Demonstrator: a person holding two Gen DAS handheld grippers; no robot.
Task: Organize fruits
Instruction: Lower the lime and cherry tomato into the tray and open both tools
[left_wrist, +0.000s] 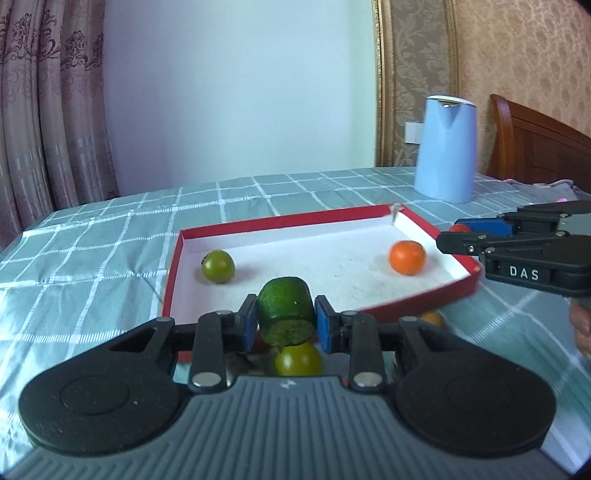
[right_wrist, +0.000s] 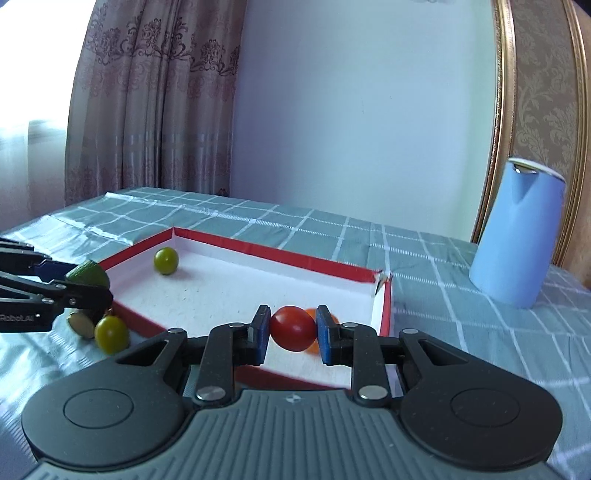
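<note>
Both grippers are loaded right now. The left gripper (left_wrist: 286, 325) has its jaws clamped on a green cut fruit chunk (left_wrist: 286, 314), held up just short of the near wall of the red tray (left_wrist: 280, 222). The right gripper (right_wrist: 291, 329) is clamped on a red tomato (right_wrist: 293, 328), hanging over the tray's right end, near its far right corner.

Already in the tray: a green tomato (left_wrist: 218, 266) by the far left corner and an orange tomato (left_wrist: 406, 257) towards the right wall. Another green tomato (right_wrist: 111, 333) and a pale cut slice (right_wrist: 82, 324) sit on the surface outside the near left wall.

Looks like the carry-and-drop step. Next I'd lower each piece onto the tray floor before opening, greens left, reds right, since round ones roll.
</note>
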